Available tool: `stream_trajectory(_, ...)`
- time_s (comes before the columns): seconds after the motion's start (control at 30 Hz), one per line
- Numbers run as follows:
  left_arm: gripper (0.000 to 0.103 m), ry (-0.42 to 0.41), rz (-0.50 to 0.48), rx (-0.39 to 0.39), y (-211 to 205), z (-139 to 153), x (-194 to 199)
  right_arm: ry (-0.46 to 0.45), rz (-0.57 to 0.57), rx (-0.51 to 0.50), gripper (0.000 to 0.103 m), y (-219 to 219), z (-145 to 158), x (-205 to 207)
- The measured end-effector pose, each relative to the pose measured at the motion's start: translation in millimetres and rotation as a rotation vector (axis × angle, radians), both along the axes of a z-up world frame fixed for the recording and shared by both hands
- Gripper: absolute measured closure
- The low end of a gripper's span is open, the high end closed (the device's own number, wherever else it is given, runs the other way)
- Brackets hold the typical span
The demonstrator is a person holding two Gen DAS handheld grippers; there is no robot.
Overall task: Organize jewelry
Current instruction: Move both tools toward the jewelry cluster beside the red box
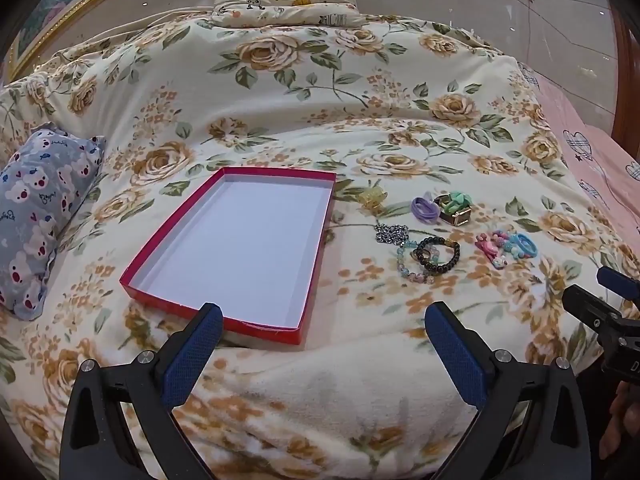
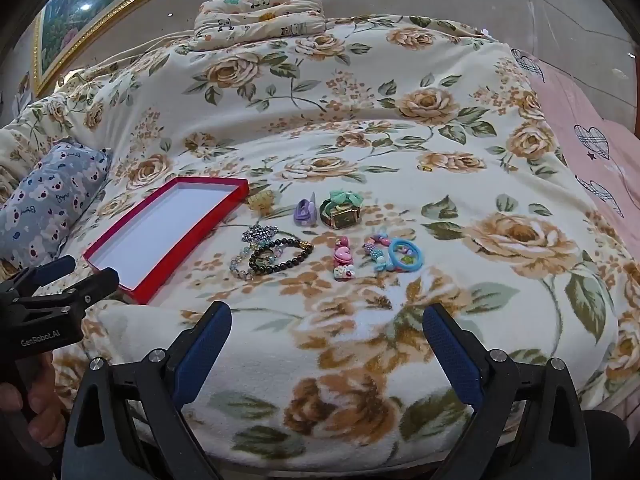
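nothing moved yet: box empty, jewelry waiting on the bed

left wrist view: the left gripper hangs over the near edge of the bed, jaws spread wide and holding nothing. just ahead of it lies one red box, white inside and empty. to the right of the box, all on the floral blanket, sits the jewelry: one yellow hair claw, one purple hair tie, one gold watch with green hair ties heaped on it, one silver chain, one black bead bracelet overlapping one pale glass bead bracelet, and a pink and blue cluster of clips and ties too tangled to count here. the right gripper shows at the right edge.

right wrist view: the right gripper also has its jaws spread and empty, aimed at the jewelry. here the cluster splits up: two pink clips, one beaded piece, one blue hair tie. two small pillows sit further off, a grey one to the left and a panda one at the back.

i judge the task is at its very start. the next move calls for a low, narrow pinch on one piece, likely the black bracelet nearest the box, lifting it free of the bracelet under it.
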State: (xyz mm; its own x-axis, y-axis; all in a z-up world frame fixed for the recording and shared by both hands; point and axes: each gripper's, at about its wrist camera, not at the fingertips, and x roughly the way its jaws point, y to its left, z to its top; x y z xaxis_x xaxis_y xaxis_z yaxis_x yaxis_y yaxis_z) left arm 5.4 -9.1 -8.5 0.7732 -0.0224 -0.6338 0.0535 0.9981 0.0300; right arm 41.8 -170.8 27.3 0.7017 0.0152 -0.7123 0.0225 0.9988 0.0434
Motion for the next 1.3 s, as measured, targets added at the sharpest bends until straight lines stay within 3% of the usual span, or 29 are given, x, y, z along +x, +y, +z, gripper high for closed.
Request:
stream_trajectory(0.43,0.001,0.002,-0.003,0.000,-1.8,-2.2,1.6,-0.004,0.000,0.007,0.005,14.7,3.8,3.9)
stream_trajectory(1.3,0.001,0.012,-0.014,0.002,-6.4,-5.1,5.7,-0.018,0.012,0.039,0.005,1.4,7.9,0.2)
